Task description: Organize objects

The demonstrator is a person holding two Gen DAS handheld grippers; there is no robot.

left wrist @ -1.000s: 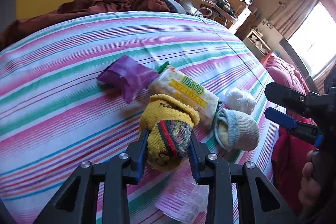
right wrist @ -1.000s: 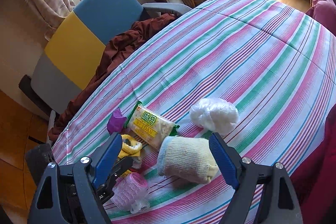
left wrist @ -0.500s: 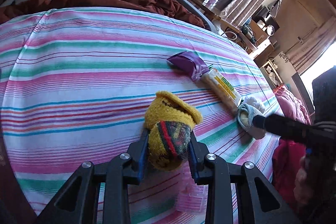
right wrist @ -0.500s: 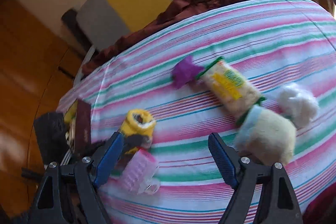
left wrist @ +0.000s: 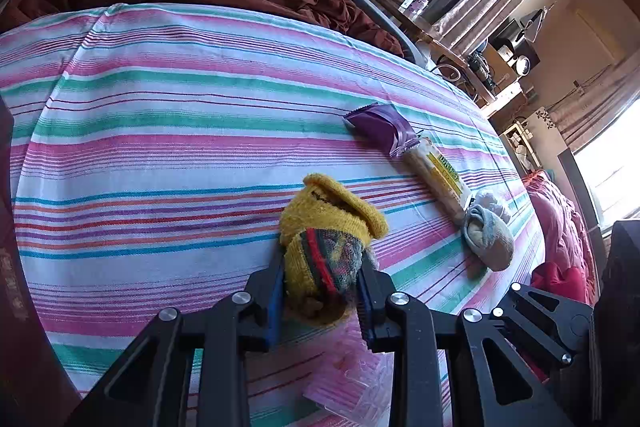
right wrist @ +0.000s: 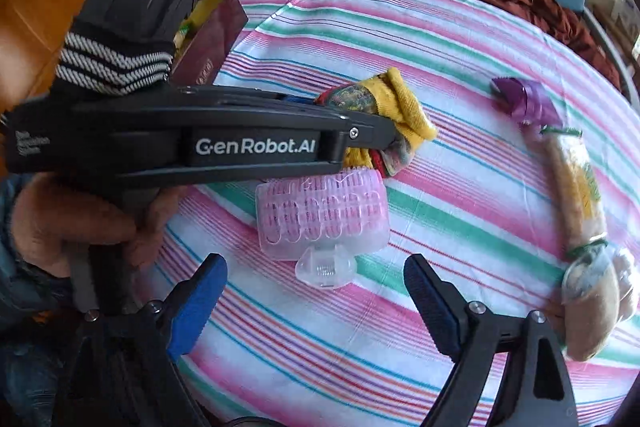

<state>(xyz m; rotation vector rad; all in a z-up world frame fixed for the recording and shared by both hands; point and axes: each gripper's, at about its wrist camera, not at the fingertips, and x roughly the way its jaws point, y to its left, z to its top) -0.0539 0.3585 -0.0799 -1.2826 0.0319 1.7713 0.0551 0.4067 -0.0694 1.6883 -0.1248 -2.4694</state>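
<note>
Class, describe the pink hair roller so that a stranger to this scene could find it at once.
Start at the striped cloth covering the bed. Near its close edge, just ahead of the open right gripper, lies the hair roller, beside the yellow sock in the left gripper. It alone is hard, translucent pink plastic, a ridged cylinder.

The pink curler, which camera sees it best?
The right wrist view. There the pink curler lies whole and sharp on the striped cloth, just ahead of the open right gripper. The left wrist view shows only a pale pink corner of it, mostly hidden under the left gripper squeezing the yellow sock.
</note>
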